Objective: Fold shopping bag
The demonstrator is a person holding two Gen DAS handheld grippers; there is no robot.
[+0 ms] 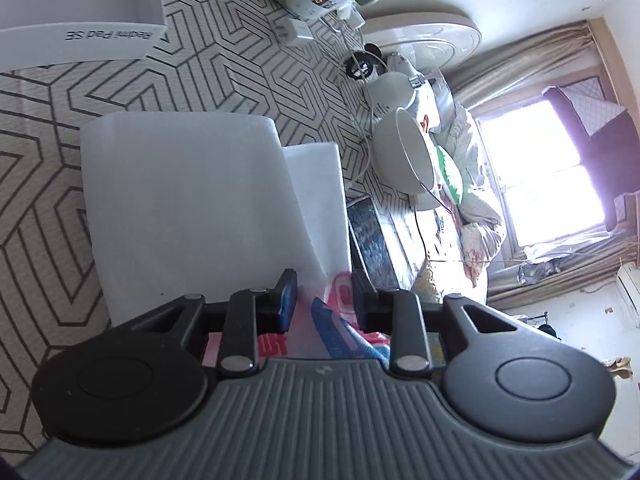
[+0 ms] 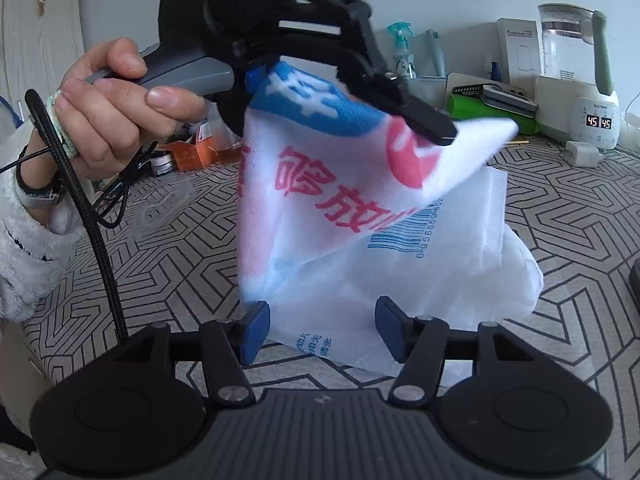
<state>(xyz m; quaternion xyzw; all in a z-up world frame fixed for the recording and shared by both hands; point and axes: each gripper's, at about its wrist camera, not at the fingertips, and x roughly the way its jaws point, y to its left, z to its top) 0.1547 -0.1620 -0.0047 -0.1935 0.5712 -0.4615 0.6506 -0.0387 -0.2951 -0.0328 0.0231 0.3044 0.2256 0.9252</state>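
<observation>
The shopping bag (image 2: 344, 184) is white non-woven cloth with red and blue print. Its lower part rests on the patterned table; one corner is lifted and hangs folded over. My left gripper (image 2: 360, 92) shows in the right wrist view, above the bag, with its fingers around the lifted corner. In the left wrist view the left gripper (image 1: 324, 296) has its jaws apart with printed bag cloth (image 1: 336, 320) between them, and the bag's white body (image 1: 188, 208) lies below. My right gripper (image 2: 320, 326) is open, low over the bag's near edge, holding nothing.
The table has a geometric-patterned cloth (image 2: 580, 216). At the back stand a kettle base with a display (image 2: 596, 120), a green box (image 2: 488, 108), a spray bottle (image 2: 400, 48) and a charger (image 2: 582, 154). A white tablet box (image 1: 76, 16) and a bowl (image 1: 404, 156) show in the left wrist view.
</observation>
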